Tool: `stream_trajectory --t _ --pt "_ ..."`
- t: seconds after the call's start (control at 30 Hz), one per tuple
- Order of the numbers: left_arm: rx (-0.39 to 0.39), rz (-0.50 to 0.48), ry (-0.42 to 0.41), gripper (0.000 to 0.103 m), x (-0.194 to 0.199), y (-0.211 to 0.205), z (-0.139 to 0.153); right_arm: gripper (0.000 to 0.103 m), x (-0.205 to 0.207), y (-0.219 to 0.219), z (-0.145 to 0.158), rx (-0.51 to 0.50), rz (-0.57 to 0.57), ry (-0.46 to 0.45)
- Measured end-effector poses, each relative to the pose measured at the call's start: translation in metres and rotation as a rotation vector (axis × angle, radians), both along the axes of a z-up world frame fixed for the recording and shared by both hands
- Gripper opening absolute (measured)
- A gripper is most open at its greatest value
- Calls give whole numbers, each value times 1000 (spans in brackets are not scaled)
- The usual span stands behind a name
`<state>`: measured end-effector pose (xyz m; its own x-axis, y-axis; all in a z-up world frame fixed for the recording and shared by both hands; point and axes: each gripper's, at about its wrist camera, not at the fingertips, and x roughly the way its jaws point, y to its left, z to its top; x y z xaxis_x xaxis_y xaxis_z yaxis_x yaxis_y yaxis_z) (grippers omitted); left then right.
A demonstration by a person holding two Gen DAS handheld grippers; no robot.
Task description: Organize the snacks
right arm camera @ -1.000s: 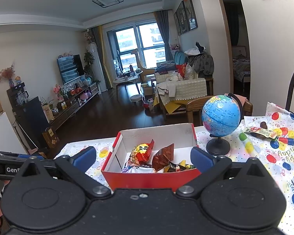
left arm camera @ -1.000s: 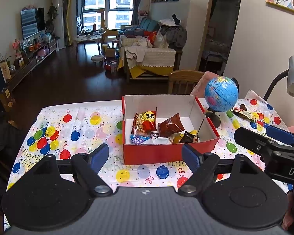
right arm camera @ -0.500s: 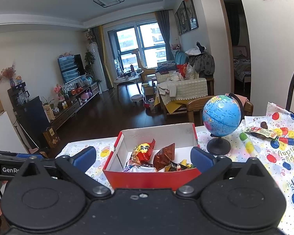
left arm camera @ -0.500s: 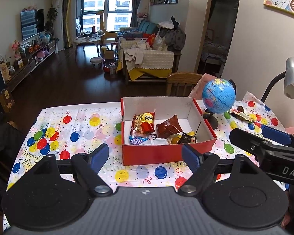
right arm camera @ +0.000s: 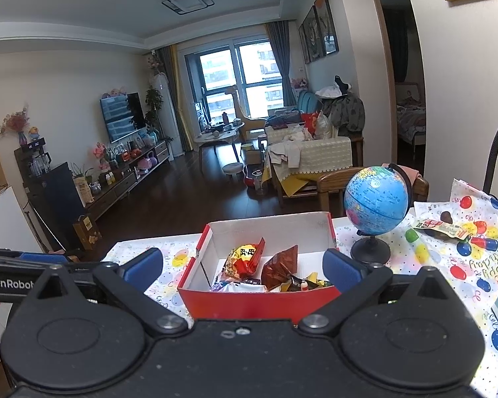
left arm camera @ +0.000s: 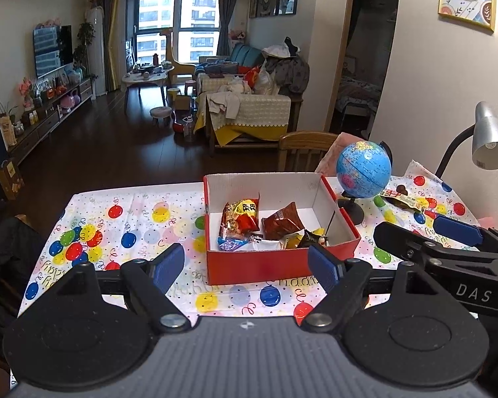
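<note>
Both grippers hover with jaws spread and nothing between them. Just beyond the left gripper (left arm camera: 247,262) and the right gripper (right arm camera: 242,270) sits the red cardboard box (left arm camera: 265,268) of snack packets (left arm camera: 240,220). One snack wrapper (right arm camera: 440,227) lies far right, past the globe (right arm camera: 375,200).

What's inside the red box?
The red box holds snack packets: a yellow-and-red packet, a brown packet, plus smaller wrappers at the front. Anything beneath them is hidden.
</note>
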<state>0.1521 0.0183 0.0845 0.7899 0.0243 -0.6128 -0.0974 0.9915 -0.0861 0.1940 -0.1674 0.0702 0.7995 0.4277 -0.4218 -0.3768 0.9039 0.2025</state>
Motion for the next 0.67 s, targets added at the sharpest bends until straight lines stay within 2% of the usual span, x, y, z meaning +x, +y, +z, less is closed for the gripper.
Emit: stream_trajectory --t 0.67 --pt "-10 -8 3 82 -10 5 2 103 -8 2 1 -9 -6 3"
